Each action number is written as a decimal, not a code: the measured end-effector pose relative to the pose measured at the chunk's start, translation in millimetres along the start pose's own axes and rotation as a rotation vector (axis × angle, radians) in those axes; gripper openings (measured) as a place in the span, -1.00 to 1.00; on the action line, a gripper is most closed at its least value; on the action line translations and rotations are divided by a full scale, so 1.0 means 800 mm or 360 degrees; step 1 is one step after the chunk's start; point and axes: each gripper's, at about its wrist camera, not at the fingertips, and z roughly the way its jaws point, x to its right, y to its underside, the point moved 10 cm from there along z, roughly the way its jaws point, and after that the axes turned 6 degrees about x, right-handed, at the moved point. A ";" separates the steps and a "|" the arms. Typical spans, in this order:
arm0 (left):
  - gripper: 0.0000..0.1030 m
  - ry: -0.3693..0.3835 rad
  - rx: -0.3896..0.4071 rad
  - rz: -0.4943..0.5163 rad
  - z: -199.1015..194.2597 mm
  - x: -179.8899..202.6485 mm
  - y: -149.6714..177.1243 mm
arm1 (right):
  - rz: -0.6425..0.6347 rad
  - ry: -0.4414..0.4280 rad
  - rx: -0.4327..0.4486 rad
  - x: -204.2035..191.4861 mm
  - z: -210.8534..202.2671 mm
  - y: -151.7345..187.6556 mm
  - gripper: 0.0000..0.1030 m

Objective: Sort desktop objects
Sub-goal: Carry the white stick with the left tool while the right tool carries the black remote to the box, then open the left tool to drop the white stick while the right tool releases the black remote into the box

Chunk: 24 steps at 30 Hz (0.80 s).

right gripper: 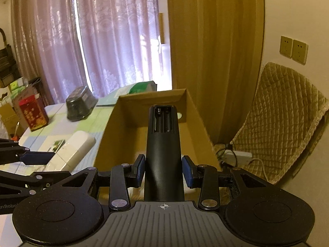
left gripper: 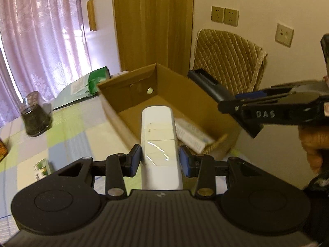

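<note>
My left gripper (left gripper: 160,161) is shut on a white remote (left gripper: 159,144), which points forward over the near edge of an open cardboard box (left gripper: 131,90). My right gripper (right gripper: 163,171) is shut on a black remote (right gripper: 163,144) whose uncovered battery compartment faces up; it hangs above the box (right gripper: 193,107). In the left wrist view the right gripper (left gripper: 242,100) enters from the right, with the black remote (left gripper: 207,84) over the box's far right rim. In the right wrist view the left gripper (right gripper: 47,164) and the white remote (right gripper: 76,150) are at the lower left.
A white packet (left gripper: 191,133) lies inside the box. On the checked tablecloth (left gripper: 67,127) stand a dark jar (left gripper: 36,117), a green folder (left gripper: 88,86), a red box (right gripper: 33,113) and a small card (left gripper: 42,168). A quilted chair (left gripper: 228,61) stands beyond the table's right edge.
</note>
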 end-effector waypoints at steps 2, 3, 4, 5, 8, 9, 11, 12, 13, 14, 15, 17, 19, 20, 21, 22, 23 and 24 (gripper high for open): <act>-0.32 0.0007 -0.0006 -0.0030 0.019 0.001 -0.011 | 0.0028 0.0003 -0.0017 0.010 0.015 -0.004 -0.28; -0.32 0.0007 -0.0008 -0.0036 0.027 0.002 -0.015 | 0.0042 0.0004 -0.0026 0.015 0.023 -0.006 -0.28; -0.32 0.0007 -0.0014 -0.0034 0.035 0.003 -0.017 | 0.0049 0.0006 -0.0037 0.019 0.029 -0.006 -0.28; -0.32 0.0006 -0.0019 -0.0029 0.043 0.004 -0.019 | 0.0057 0.0007 -0.0048 0.024 0.036 -0.006 -0.28; -0.32 -0.0005 -0.0042 0.0014 0.066 0.010 -0.021 | 0.0068 0.0004 -0.0080 0.031 0.050 -0.003 -0.28; -0.32 -0.0006 -0.0050 0.0022 0.073 0.011 -0.020 | 0.0067 0.0004 -0.0089 0.033 0.055 -0.002 -0.28; -0.32 -0.0008 -0.0066 0.0031 0.085 0.012 -0.017 | 0.0069 0.0002 -0.0103 0.036 0.062 0.000 -0.28; -0.32 -0.0010 -0.0074 0.0033 0.090 0.012 -0.014 | 0.0069 0.0000 -0.0109 0.037 0.065 0.001 -0.28; -0.32 -0.0012 -0.0083 0.0035 0.095 0.012 -0.012 | 0.0068 -0.0001 -0.0116 0.038 0.068 0.003 -0.28; -0.32 -0.0016 -0.0090 0.0034 0.099 0.012 -0.009 | 0.0068 -0.0003 -0.0122 0.039 0.072 0.004 -0.28; -0.32 -0.0021 -0.0096 0.0033 0.102 0.011 -0.007 | 0.0073 -0.0005 -0.0130 0.039 0.075 0.005 -0.28; -0.32 -0.0027 -0.0107 0.0032 0.109 0.009 -0.002 | 0.0084 -0.0008 -0.0146 0.041 0.083 0.009 -0.28; -0.32 -0.0028 -0.0118 0.0026 0.115 0.008 0.001 | 0.0089 -0.0008 -0.0160 0.042 0.090 0.013 -0.28; -0.32 -0.0028 -0.0121 0.0024 0.117 0.008 0.001 | 0.0092 -0.0007 -0.0167 0.042 0.093 0.014 -0.28; -0.32 -0.0028 -0.0121 0.0024 0.120 0.008 0.001 | 0.0094 -0.0008 -0.0173 0.042 0.095 0.016 -0.28; -0.32 -0.0027 -0.0121 0.0024 0.121 0.008 0.001 | 0.0093 -0.0008 -0.0176 0.041 0.098 0.017 -0.28; -0.32 -0.0026 -0.0120 0.0024 0.123 0.007 0.001 | 0.0091 -0.0008 -0.0179 0.041 0.100 0.018 -0.28; -0.32 -0.0026 -0.0121 0.0024 0.124 0.007 0.001 | 0.0091 -0.0007 -0.0182 0.041 0.101 0.018 -0.28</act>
